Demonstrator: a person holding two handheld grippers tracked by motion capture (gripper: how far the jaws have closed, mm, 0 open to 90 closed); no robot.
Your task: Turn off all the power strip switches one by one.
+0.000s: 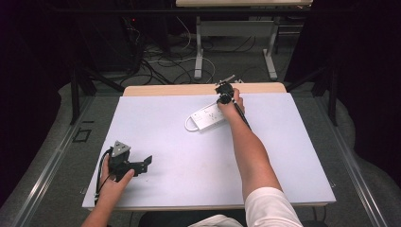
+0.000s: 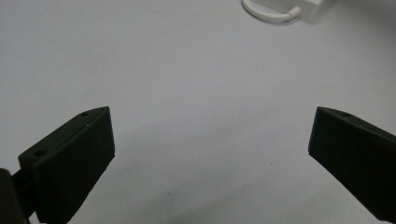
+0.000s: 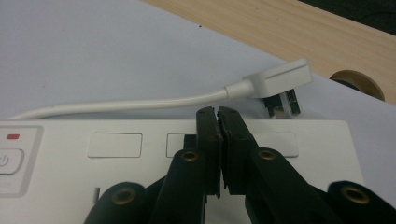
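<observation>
Over at the table's far edge, my right gripper (image 3: 218, 111) presses its jaws, closed on nothing, onto the white power strip (image 1: 206, 117). Its plug (image 3: 275, 81) lies loose behind, not yet inserted; my left gripper (image 2: 210, 140) waits wide open, empty.

Your right arm reaches far forward, its black two-jaw right gripper (image 3: 218, 114) pointing downward with jaws pressed together. Your left hand (image 1: 113, 182) rests near the table's front edge, the black left gripper (image 1: 145, 162) level, jaws spread wide.
</observation>
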